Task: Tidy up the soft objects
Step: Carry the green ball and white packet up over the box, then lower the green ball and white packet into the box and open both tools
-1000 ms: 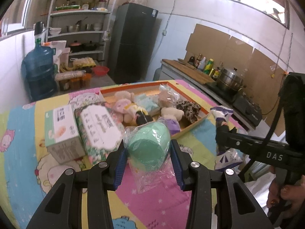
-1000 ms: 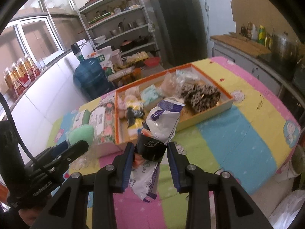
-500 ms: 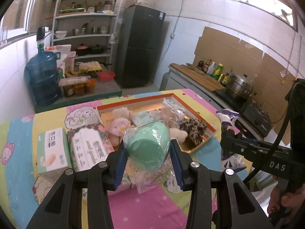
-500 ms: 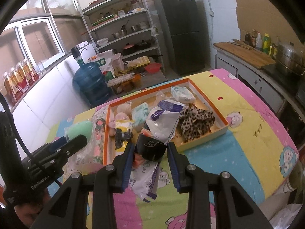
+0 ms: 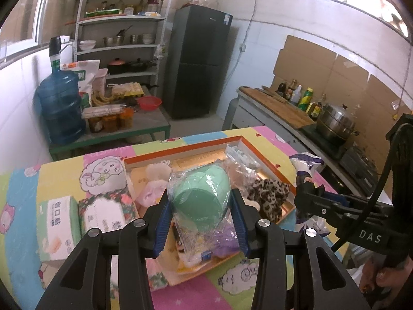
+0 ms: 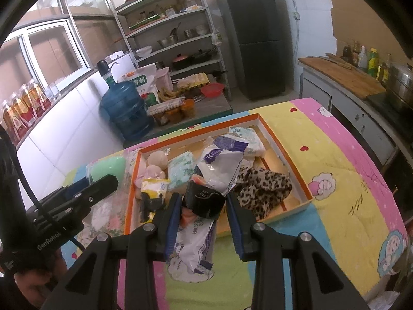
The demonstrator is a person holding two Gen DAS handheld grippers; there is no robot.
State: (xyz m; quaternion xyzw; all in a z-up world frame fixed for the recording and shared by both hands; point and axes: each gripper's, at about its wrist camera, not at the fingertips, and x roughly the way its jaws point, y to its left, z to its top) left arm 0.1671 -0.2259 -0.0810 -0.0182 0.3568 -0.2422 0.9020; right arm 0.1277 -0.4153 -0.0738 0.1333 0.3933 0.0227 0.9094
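Note:
My left gripper [image 5: 200, 222] is shut on a green sponge in a clear plastic bag [image 5: 200, 196] and holds it above the near left part of the orange-rimmed box [image 5: 180, 152]. My right gripper [image 6: 202, 222] is shut on a white and purple packet [image 6: 219, 165], held above the box's near edge [image 6: 296, 180]. The box holds plush toys [image 6: 155, 165], a leopard-print cloth [image 6: 260, 188], and wrapped packets. The right gripper also shows at the right of the left wrist view [image 5: 307, 196]; the left gripper shows in the right wrist view [image 6: 98, 183].
The box lies on a colourful cartoon mat [image 6: 335, 155]. Two tissue packs [image 5: 60, 219] lie left of the box. A blue water jug [image 5: 60, 108], a shelf rack [image 5: 121, 38], a black fridge [image 5: 198, 62] and a counter with a pot [image 5: 333, 124] stand behind.
Both grippers have risen and moved forward over the box, each still holding its item. The box now lies under them instead of ahead.

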